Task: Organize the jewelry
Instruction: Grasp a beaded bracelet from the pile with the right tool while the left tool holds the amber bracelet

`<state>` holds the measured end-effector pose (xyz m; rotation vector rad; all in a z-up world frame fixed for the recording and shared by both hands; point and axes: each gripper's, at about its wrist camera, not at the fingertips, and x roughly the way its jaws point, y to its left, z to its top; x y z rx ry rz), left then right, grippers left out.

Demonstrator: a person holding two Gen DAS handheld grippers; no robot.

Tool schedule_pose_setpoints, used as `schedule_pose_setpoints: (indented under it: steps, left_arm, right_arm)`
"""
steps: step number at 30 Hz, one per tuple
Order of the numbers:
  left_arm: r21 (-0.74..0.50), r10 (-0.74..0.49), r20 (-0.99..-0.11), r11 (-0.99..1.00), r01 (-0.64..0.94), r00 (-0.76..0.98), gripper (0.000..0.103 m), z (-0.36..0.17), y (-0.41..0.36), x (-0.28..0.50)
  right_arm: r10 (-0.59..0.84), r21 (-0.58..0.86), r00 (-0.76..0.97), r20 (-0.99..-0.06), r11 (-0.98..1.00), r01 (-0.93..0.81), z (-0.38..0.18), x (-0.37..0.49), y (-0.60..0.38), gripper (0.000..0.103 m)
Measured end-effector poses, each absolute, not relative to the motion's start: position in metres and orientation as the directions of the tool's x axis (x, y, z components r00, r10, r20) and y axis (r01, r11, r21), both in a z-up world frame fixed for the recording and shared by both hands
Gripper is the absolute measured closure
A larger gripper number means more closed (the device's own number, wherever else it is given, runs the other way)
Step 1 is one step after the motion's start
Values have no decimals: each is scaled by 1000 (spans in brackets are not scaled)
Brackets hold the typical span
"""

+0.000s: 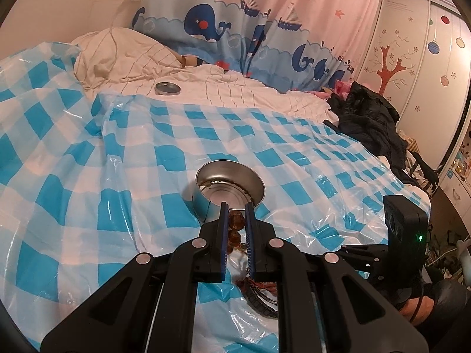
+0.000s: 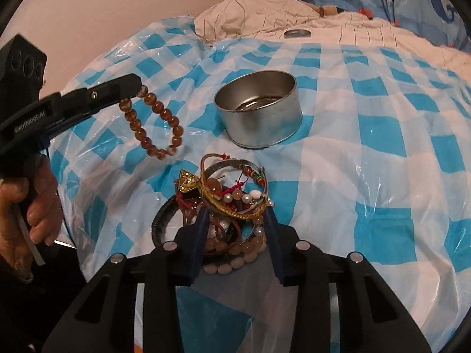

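Observation:
My left gripper (image 1: 237,206) is shut on an amber bead bracelet (image 1: 235,229). In the right wrist view the bracelet (image 2: 156,123) hangs from that gripper (image 2: 132,88), above the sheet and left of the round metal tin (image 2: 259,111). The tin (image 1: 229,188) stands open just ahead of the left fingertips. A pile of jewelry (image 2: 229,200), with bangles, pearl strings and a gold pendant, lies in front of the tin. My right gripper (image 2: 235,211) is open with its fingers on either side of the pile's near part.
A blue and white checked plastic sheet (image 2: 368,147) covers the bed. The tin's lid (image 1: 167,88) lies far back on the white quilt. A pillow (image 1: 117,56) sits at the back left, dark clothes (image 1: 368,117) at the right edge, and a whale curtain (image 1: 235,29) behind.

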<state>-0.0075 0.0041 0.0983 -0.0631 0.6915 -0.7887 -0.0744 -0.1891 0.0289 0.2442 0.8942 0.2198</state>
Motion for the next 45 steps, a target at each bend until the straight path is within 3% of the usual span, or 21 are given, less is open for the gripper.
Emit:
schedule_pose_setpoints:
  steps: [1,5,11,14,16,17,19,28,39,43,45]
  left_arm:
    - [-301,-671,-548,715,631,499,93,98,4,-8]
    - [-301,-671,-549,715,631,498,93,98,4,-7]
    - [-297,-671,-556,712,636,491,93,94,0,-8]
    - [-297,-670,-557,712,636,491,93,93,-1,-8]
    - [-297,-670,-556,712,636,491,93,93,-1,-8]
    - [-298,-670,-556,712,636,491,93,93,0,-8]
    - [-298,-671,-556,712,636,491,93,93,-1,-8]
    - [-298,-675,-555,708,641,487,93,94,-3,-10]
    - [-313,-694,-543,690,653,473,93,98,-12,-10]
    - [-324,-706,-529,681,657,471,93,103,-17,-9]
    - [-326,-708,-525,680,656,473,93,104,-18,-8]
  right_arm:
    - [304,321,605,-736,943,-83,29,-75,-191,53]
    - [244,252,633,-734,964,-80,36,-78,-190,47]
    - [204,136,689,-696,979,-153,49,-82,-169,48]
    - [218,142,672,-708,976,-166,44,-73,-164,63]
    - [224,150,657,-720,974,-168,39,-67,-163,84]
    - [227,154,649,-726,974,-168,37,-65,-163,88]
    - [255,187,643,-722,967,-174,37,-65,-165,93]
    - [415,406,653,-633,897,-176,49,-68,-186,95]
    - [580,694,728,-364,690,-203,80,-74,-236,97]
    - [570,700,740,-356,687,-193,87,-72,-241,97]
    - [561,677,722,-406,715,-175,84,-67,-239,97]
